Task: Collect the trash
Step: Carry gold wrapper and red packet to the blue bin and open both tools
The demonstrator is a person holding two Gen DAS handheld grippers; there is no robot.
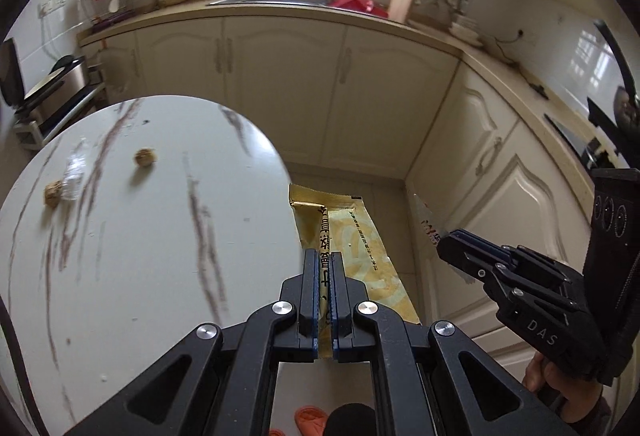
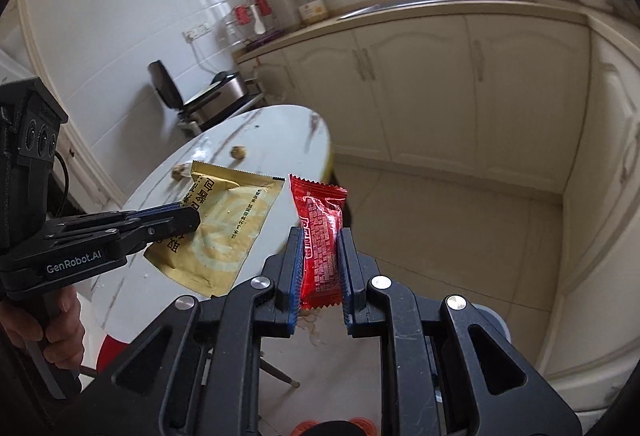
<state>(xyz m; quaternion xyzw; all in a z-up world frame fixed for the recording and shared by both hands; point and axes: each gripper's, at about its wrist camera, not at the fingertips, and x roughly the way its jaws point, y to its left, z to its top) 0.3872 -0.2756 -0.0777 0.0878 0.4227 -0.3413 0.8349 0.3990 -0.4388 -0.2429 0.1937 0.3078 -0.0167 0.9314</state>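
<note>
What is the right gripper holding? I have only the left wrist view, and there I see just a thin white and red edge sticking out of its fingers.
Observer: The right gripper is shut on a red snack packet, which stands upright between the pads.
Operator: Where does my gripper hold the yellow wrapper?
Observer: Seen from the side, the left gripper pinches the yellow wrapper along one side, and the rest spreads flat in front of the table.
Operator: Is a bin near?
Observer: Only a grey-blue round rim shows low on the floor, behind the right gripper's frame. I cannot tell what it is.
</note>
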